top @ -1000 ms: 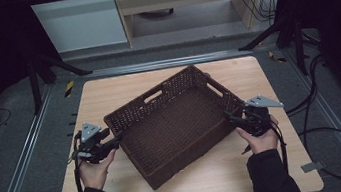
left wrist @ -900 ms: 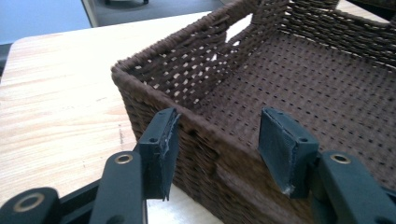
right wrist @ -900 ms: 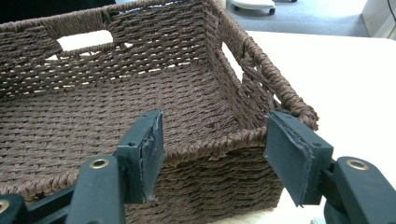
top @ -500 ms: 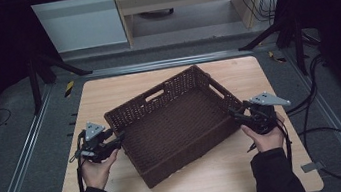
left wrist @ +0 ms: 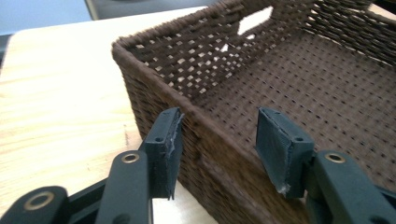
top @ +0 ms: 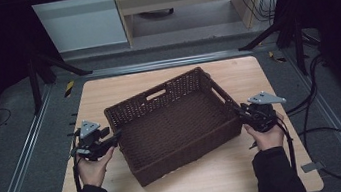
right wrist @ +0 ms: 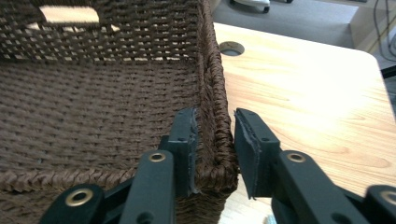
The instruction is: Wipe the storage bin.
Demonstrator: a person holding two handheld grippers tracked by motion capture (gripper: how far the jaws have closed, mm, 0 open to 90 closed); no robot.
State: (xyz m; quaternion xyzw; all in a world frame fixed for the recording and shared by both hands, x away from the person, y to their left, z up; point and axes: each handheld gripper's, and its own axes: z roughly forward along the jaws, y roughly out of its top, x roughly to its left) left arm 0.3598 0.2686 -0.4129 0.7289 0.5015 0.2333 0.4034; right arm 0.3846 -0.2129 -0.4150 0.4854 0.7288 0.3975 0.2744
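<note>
Straddling the wicker basket from both ends, the two tongs are seen at the near side of the table, each set over a wall of the basket. Nearest on the person's left, the left tongs are held half spread: the outer pad is laid against the outside of the wall, while the inner pad is kept apart from the weave, inside the basket. No pinch is made there yet. On the right, the right tongs have just been closing, and the wall close to the near right corner is caught between them; the inner pad is pressed to the weave, the outer one touches it or is just shy of it. In the high view the left tongs and right tongs sit at about equal reach. Farther off, the basket's long axis is seen running slantwise, from near left up to far right, with handle slots in the far wall. A level two-handed lift is judged to depend on the left pinch being completed.
</note>
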